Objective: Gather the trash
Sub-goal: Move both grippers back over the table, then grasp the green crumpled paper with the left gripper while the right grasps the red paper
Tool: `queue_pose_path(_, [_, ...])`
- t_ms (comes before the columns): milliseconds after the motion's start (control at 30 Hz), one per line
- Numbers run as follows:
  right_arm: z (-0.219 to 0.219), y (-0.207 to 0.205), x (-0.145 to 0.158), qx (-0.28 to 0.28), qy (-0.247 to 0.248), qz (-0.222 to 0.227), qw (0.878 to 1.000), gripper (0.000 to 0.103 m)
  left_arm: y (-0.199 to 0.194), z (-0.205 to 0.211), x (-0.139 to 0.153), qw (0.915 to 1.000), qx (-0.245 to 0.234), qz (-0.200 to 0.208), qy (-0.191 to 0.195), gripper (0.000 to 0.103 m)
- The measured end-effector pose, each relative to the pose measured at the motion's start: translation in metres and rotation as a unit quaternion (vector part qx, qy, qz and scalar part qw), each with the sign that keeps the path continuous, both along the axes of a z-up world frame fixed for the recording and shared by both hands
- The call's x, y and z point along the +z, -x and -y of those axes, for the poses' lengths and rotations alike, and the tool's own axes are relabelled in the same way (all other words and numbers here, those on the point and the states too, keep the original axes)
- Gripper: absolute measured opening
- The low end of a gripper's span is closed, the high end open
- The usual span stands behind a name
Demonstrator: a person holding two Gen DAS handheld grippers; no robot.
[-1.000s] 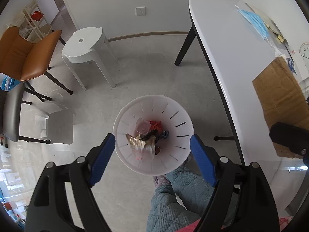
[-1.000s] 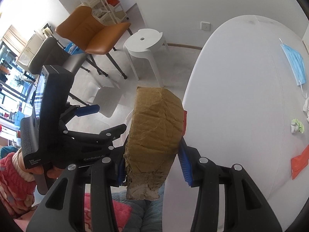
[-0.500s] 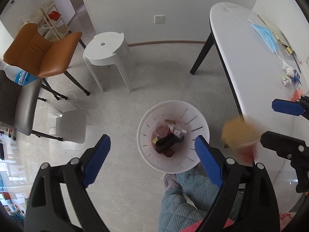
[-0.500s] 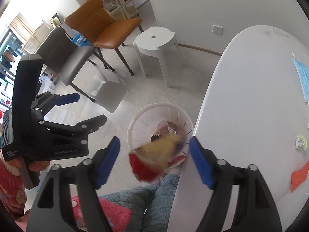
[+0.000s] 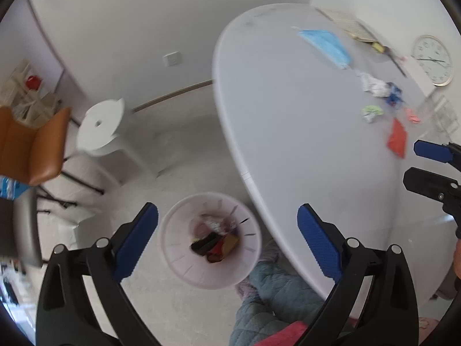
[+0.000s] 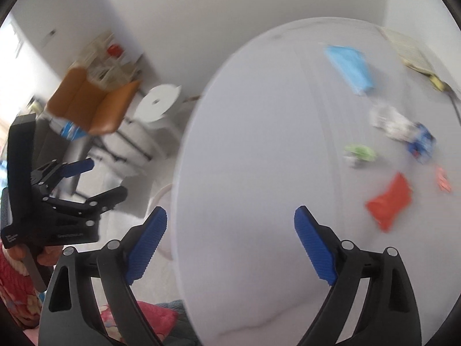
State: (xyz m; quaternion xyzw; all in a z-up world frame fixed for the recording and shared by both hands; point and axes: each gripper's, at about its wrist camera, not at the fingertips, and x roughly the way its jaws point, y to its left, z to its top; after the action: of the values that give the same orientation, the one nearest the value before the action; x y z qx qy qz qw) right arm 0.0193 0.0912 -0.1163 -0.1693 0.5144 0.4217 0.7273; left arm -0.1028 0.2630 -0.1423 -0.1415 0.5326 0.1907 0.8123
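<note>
A white slotted waste bin (image 5: 184, 271) stands on the floor beside the white table (image 5: 288, 132), holding several scraps with a brown piece on top. My left gripper (image 5: 227, 239) hangs high above it, jaws still opening, nothing between them. My right gripper (image 6: 230, 239) is over the table's near end, jaws opening and empty. On the table lie a red wrapper (image 6: 389, 201), a green crumpled scrap (image 6: 360, 152), a white crumpled paper (image 6: 386, 121), a blue-and-red wrapper (image 6: 422, 142), a small orange scrap (image 6: 442, 181) and a blue face mask (image 6: 348, 67).
A white stool (image 5: 100, 127), an orange chair (image 5: 31, 150) and a grey chair (image 5: 23, 230) stand on the floor to the left. A wall clock (image 5: 432, 60) and papers (image 5: 348, 26) lie at the table's far side. The person's quilted leg (image 5: 270, 297) is beside the bin.
The right gripper opened and let go of the brown cardboard, which fell into the bin. Both grippers rose and swung right, towards the table; the left jaws widened.
</note>
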Motion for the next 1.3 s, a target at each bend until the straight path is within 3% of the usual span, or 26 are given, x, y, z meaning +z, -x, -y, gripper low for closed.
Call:
queue_pose_path(267, [0.101, -0.068, 0.004, -0.161, -0.001, 0.009, 0.987, 0.09, -0.088, 0.045, 0.007, 0.9951, -0.095, 0.02, 0.02, 0.094])
queue_pose_path(467, [0.146, -0.091, -0.005, -0.231, -0.006, 0.0, 0.973, 0.09, -0.136, 0.076, 0.0, 0.9887, -0.149, 0.009, 0.011, 0.095])
queue_pose_path(867, [0.159, -0.116, -0.044, -0.349, -0.007, -0.015, 0.937, 0.09, -0.234, 0.122, -0.048, 0.9786, -0.205, 0.005, 0.017, 0.095])
queue_pose_path(1133, [0.152, -0.14, -0.072, -0.387, -0.001, -0.012, 0.922, 0.09, -0.266, 0.152, -0.075, 0.9661, -0.258, -0.001, 0.016, 0.094])
queue_pose_path(1233, [0.154, -0.146, -0.078, -0.397, 0.0, -0.014, 0.918, 0.09, -0.273, 0.159, -0.079, 0.9616, -0.274, 0.001, 0.008, 0.086])
queue_pose_path(1300, [0.155, -0.149, -0.082, -0.399, 0.004, -0.015, 0.917, 0.09, -0.278, 0.16, -0.082, 0.9608, -0.277, -0.002, 0.005, 0.075])
